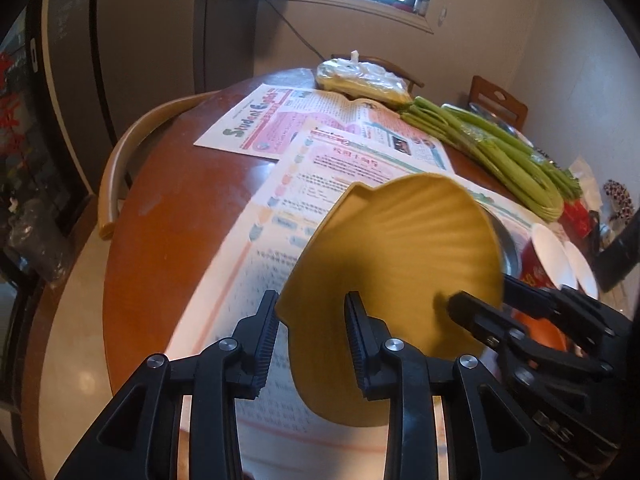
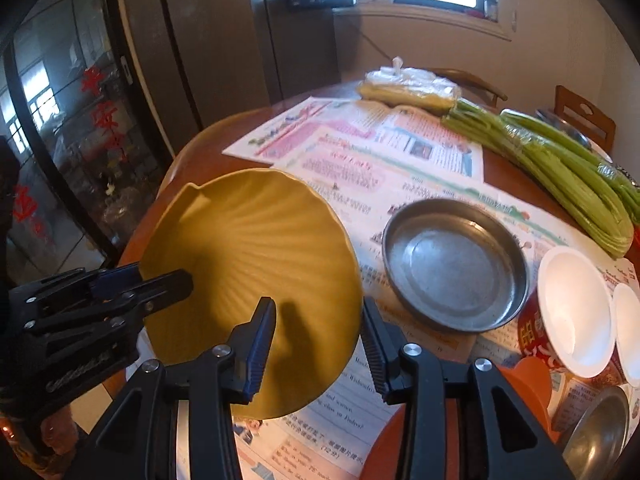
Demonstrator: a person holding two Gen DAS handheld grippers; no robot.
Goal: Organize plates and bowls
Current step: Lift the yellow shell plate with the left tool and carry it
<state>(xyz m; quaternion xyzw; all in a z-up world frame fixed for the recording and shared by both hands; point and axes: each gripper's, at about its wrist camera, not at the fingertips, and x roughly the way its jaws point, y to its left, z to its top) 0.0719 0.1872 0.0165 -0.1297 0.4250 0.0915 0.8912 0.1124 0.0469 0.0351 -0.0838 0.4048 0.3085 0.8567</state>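
A yellow shell-shaped plate (image 1: 400, 248) (image 2: 256, 252) hangs tilted above the newspapers, held from both sides. My left gripper (image 1: 312, 340) is shut on its near-left rim, one finger inside the plate and one outside. In the right wrist view the left gripper (image 2: 176, 280) clamps the plate's left edge. My right gripper (image 2: 318, 344) is shut on the plate's right rim; it shows in the left wrist view as black fingers (image 1: 468, 308) over the plate's right edge. A grey metal dish (image 2: 452, 264) sits on the paper just right of the plate.
Two red bowls with white insides (image 2: 572, 312) (image 2: 628, 332) stand right of the metal dish, another metal bowl (image 2: 600, 432) nearer. Celery (image 2: 560, 176) and a plastic bag (image 2: 408, 88) lie at the back. Newspapers (image 1: 248, 120) cover the round wooden table (image 1: 168, 208); chairs surround it.
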